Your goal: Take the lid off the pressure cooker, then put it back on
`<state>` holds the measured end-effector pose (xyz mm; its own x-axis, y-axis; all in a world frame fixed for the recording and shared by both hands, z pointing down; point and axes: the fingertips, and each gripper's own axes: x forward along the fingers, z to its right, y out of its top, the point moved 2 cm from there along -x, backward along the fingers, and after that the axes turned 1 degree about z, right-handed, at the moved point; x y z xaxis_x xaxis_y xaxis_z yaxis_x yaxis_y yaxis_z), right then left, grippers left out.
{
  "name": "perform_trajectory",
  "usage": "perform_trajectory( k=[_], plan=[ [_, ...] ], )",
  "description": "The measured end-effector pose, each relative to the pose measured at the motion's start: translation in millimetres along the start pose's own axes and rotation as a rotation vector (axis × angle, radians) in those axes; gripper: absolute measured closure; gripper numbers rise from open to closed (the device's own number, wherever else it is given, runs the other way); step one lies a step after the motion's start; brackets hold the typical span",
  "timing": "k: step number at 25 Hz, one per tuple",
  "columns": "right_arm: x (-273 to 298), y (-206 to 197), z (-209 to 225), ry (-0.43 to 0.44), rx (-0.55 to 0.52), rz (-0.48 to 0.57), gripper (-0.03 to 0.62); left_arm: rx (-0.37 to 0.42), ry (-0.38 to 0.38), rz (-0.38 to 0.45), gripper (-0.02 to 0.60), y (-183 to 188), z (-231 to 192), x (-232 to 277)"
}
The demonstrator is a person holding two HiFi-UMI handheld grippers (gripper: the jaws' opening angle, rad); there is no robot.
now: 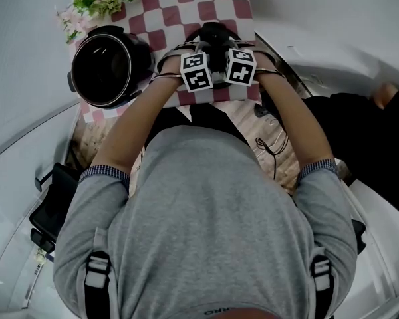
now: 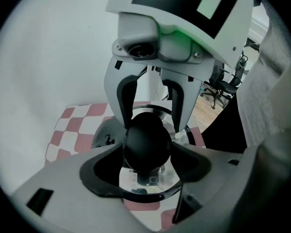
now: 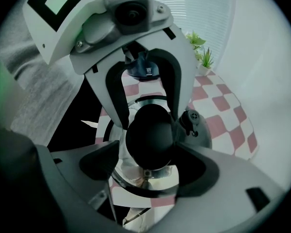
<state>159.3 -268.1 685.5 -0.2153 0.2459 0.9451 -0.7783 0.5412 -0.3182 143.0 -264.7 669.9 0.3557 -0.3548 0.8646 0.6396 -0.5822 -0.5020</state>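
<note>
The pressure cooker lid (image 2: 136,178), shiny with a black rim, lies on the red-and-white checked cloth (image 1: 186,5). Its round black knob (image 2: 146,142) stands upright between both grippers, which face each other from opposite sides. My left gripper (image 2: 146,152) is open, its wide grey jaws flanking the knob without pressing on it. My right gripper (image 3: 150,140) is open around the same knob (image 3: 150,135). A small valve (image 3: 191,120) sits on the lid beside it. The black cooker pot (image 1: 106,72) stands uncovered to the left of the grippers' marker cubes (image 1: 196,70).
A small artificial plant (image 1: 96,5) stands behind the pot at the cloth's far corner. A thin cable (image 1: 269,148) lies on the table near my body. A black object (image 1: 53,205) sits low at the left. Office chairs (image 2: 228,84) stand beyond the table.
</note>
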Motion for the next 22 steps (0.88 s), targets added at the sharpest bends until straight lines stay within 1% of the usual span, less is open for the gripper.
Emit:
perform_trajectory(
  k=[3, 6, 11, 14, 17, 19, 22],
  plan=[
    [-11, 2, 2, -0.033, 0.0, 0.016, 0.214, -0.021, 0.025, 0.024, 0.256, 2, 1, -15],
    [-25, 10, 4, -0.071, 0.013, 0.071, 0.214, -0.065, 0.077, 0.084, 0.256, 8, 0, -37],
    [-60, 25, 2, -0.125, 0.082, 0.171, 0.215, -0.156, 0.222, 0.267, 0.258, 27, -6, -94],
    [-80, 37, -1, -0.158, 0.136, 0.249, 0.217, -0.201, 0.285, 0.358, 0.258, 28, -3, -129],
    [-96, 52, -7, -0.172, 0.211, 0.345, 0.218, -0.264, 0.317, 0.441, 0.256, 26, 2, -161],
    [-110, 62, -12, -0.192, 0.259, 0.416, 0.218, -0.306, 0.328, 0.513, 0.256, 26, 6, -181],
    [-136, 84, -15, -0.276, 0.293, 0.533, 0.221, -0.352, 0.36, 0.626, 0.256, 24, 11, -214]
  ],
)
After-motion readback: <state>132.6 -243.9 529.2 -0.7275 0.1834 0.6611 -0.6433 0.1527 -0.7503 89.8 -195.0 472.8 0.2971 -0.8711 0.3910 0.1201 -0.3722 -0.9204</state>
